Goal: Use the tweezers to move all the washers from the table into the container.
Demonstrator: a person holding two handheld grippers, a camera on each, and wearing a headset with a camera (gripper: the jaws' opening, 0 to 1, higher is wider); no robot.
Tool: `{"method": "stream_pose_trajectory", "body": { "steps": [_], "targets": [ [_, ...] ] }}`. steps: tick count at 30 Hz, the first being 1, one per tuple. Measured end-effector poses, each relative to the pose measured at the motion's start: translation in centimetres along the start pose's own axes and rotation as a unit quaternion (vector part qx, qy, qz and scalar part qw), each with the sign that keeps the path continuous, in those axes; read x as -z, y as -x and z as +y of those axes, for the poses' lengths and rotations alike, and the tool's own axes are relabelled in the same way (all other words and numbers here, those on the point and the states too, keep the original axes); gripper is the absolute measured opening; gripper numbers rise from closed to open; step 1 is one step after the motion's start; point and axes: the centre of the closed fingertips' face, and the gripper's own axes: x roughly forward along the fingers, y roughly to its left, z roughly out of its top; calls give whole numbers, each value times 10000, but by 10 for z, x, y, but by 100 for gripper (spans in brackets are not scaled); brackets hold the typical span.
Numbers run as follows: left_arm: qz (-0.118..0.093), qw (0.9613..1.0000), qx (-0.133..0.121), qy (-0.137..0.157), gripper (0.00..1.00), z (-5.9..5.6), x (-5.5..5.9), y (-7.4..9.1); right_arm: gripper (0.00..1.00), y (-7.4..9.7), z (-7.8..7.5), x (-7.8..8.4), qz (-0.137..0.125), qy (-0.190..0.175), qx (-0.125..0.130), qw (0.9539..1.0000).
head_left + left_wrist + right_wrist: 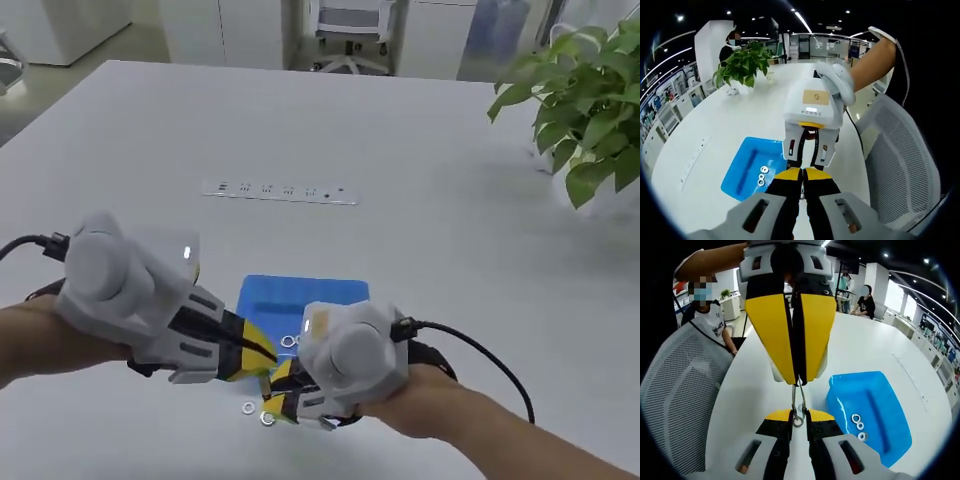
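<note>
My left gripper (796,380) comes in from the top of the right gripper view, its yellow jaws shut on thin metal tweezers (799,396). The tweezer tips reach a washer (798,421) on the white table, right between the jaws of my right gripper (799,416), which are closed in on the tweezer arms. In the head view both grippers (262,352) (285,388) meet just in front of the blue tray (330,293). Two loose washers (248,408) (267,419) lie beside them. Three washers (859,426) (762,176) lie in the tray (880,395) (742,170).
A white power strip (280,192) lies across the middle of the table. A potted plant (590,100) stands at the far right edge. A mesh office chair (900,150) (685,400) is behind the near edge. People stand in the background.
</note>
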Motion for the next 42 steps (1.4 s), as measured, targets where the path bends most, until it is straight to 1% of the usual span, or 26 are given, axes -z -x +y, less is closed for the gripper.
{"method": "stream_pose_trajectory", "body": {
  "steps": [5, 16, 24, 25, 34, 37, 42],
  "targets": [
    [-19, 10000, -10, 77, 5, -2, 5, -2, 13, -5, 4, 4, 59, 60, -66, 9999],
    [-11, 9998, 13, 214, 5, -7, 11, -7, 13, -10, 8, 11, 108, -51, -172, 9998],
    [-18, 9996, 8, 280, 5, -7, 15, -10, 15, -13, 11, 15, 139, -82, -192, 9997],
    [-53, 9995, 5, 304, 5, -7, 14, -10, 15, -13, 11, 16, 143, -79, -189, 9997],
    [-71, 9995, -11, 297, 5, -6, 15, -9, 15, -15, 10, 15, 131, -85, -196, 9997],
    [-70, 9996, -22, 277, 5, -5, 15, -9, 13, -16, 13, 16, 121, -116, -255, 9995],
    [-71, 9996, -2, 261, 5, -6, 14, -10, 12, -15, 12, 16, 126, -65, -231, 9996]
  ]
}}
